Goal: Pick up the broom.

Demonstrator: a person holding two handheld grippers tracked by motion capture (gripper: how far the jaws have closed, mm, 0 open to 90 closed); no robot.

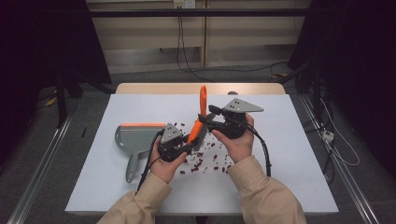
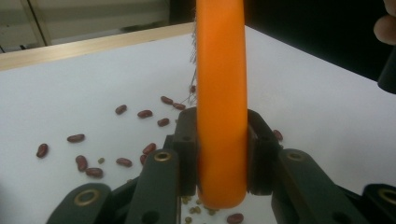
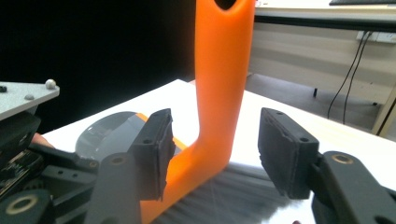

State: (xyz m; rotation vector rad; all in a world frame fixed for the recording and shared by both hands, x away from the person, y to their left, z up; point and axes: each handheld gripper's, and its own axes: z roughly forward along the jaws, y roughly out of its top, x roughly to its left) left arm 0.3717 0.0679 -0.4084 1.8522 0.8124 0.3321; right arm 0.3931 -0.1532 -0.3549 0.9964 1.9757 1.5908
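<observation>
brush handed to my left, beans waiting below

my left hand-held gripper (image 2: 222, 154) is clamped on the orange brush (image 2: 220, 93), pads pressed to both sides of the handle near its lower end, so the bristle head hangs just over the bench (image 1: 289, 154) where the sweeping will be. i hold it low on the handle, i judge, to get short, firm strokes rather than a floppy swing. my right hand-held gripper (image 3: 215, 149) stands partly open around the same handle, its pads clear of the orange on either side; the jaws are apart and nothing is gripped. i read this as a hand-over: the right lets go once the left has the brush firm, which is why both meet at the middle of the bench with the handle upright between them.

under and around my hands the red beans (image 1: 205, 161) lie scattered, with a few small green ones among them. the grey dustpan (image 1: 137, 140) with its orange lip lies to my left, well apart from the spill, its handle toward me. it will likely need bringing closer before i sweep the beans in.
</observation>
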